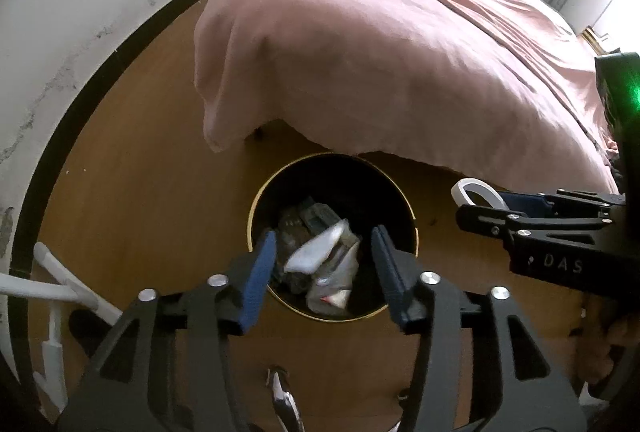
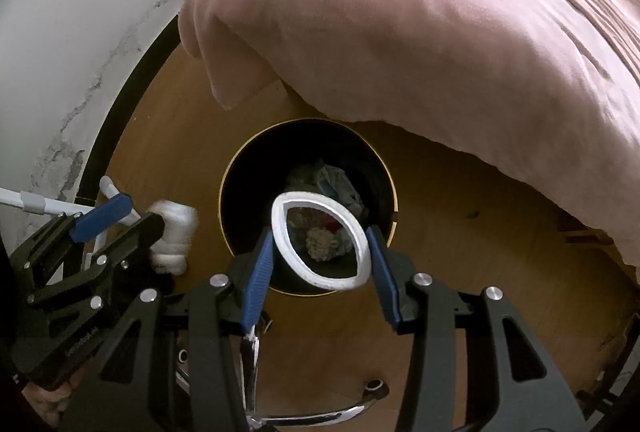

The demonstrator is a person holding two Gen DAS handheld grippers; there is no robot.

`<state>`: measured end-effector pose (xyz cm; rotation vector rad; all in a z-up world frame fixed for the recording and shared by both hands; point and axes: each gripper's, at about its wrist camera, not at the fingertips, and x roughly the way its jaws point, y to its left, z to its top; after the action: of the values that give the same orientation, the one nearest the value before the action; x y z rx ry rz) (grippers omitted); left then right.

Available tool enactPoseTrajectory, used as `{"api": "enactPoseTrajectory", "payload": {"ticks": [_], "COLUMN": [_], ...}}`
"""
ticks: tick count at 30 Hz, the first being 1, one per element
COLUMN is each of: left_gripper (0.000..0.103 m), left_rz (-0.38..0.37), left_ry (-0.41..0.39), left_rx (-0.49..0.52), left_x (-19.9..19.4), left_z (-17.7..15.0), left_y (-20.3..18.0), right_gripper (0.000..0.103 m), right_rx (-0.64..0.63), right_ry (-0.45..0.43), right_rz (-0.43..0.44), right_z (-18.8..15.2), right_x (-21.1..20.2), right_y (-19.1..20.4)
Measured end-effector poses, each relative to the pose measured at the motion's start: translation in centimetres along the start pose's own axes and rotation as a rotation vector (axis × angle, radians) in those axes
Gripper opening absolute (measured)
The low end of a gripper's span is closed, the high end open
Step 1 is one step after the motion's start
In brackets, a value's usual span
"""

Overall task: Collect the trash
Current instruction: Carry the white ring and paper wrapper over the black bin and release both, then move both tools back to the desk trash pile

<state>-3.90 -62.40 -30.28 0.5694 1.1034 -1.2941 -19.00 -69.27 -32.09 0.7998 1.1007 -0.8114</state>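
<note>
Trash bin [image 1: 262,192] on the wood floor beside the bed [image 1: 400,32], crumpled trash inside.
Left gripper [image 1: 324,264] jaws apart, empty, above the bin; the right-wrist view alone shows the right gripper [image 2: 320,248] clamped on a squashed white ring [image 2: 280,228].

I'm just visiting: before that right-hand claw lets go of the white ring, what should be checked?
1. right gripper pinches the white ring: ok.
2. Ring above the bin opening: it lines up in the right wrist view but sits beside the rim in the left wrist view: cannot tell.
3. left gripper open, pressing on nothing: ok.
4. Blurred white wad between its jaws is already inside the bin: cannot tell.
5. Room in the bin, with the trash lying low: ok.
6. pink blanket does not cover the opening: ok.
</note>
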Motion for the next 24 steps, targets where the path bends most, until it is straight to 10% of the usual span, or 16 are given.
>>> {"api": "enactPoseTrajectory", "payload": {"ticks": [24], "left_gripper": [0.077], "left_rz": [0.015], "left_ry": [-0.106], "left_rx": [0.052], "left_x": [-7.5], "left_z": [-0.9], "left_y": [-1.2], "right_gripper": [0.065], "right_rx": [0.01], "right_ry": [-0.133], "right_rz": [0.015], "right_z": [0.9], "right_x": [-6.4], "right_y": [0.0]}}
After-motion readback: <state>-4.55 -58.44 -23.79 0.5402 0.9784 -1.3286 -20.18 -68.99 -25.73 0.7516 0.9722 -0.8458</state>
